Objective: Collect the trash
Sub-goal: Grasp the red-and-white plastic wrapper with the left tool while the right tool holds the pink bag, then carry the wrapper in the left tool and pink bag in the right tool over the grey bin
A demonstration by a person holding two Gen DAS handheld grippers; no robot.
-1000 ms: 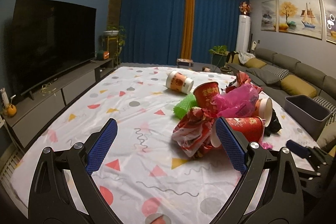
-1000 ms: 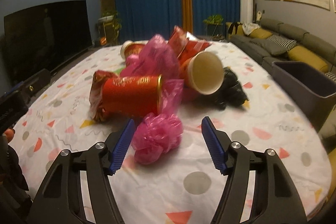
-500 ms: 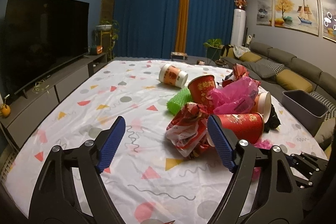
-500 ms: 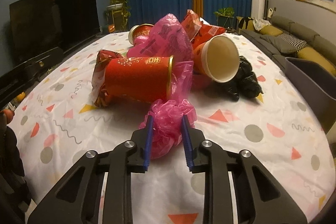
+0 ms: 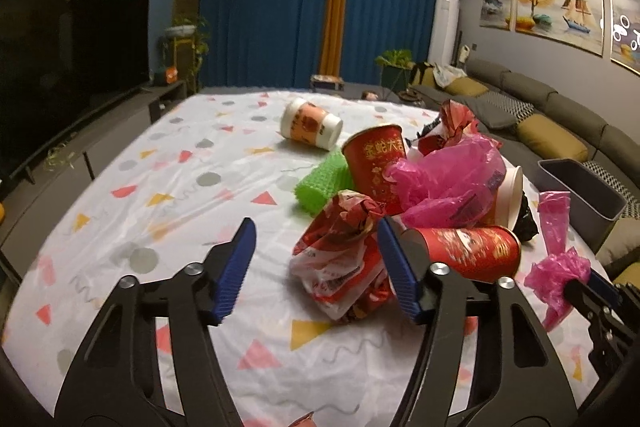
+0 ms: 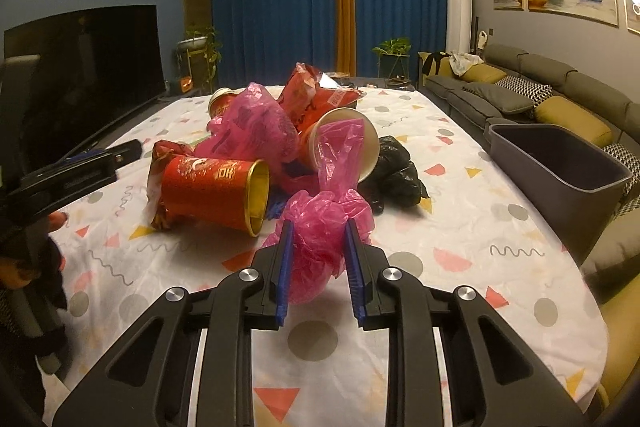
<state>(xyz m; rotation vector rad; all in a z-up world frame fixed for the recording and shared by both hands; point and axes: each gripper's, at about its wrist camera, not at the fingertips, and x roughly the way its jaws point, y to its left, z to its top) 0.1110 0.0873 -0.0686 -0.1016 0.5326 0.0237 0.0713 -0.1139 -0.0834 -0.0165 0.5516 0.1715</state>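
— What has my right hand-held gripper (image 6: 316, 259) got?

— It is clamped on a crumpled pink plastic bag (image 6: 324, 227), just in front of the trash pile on the patterned surface (image 6: 460, 267).

— And my left hand-held gripper (image 5: 316, 267)?

— Its jaws are closing beside a crumpled red wrapper (image 5: 340, 255), not pressing it. A grey bin (image 6: 560, 167) stands right.

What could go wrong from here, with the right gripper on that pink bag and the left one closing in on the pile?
1. The right gripper is shut on the pink plastic bag, whose loose tail drapes up by the white-lined cup; lifting might drag it.
2. The left gripper is closing with only the edge of the crumpled red wrapper between its jaws; it may pinch thin film and slip.
3. Its right finger sits by the lying red cup, which could roll.
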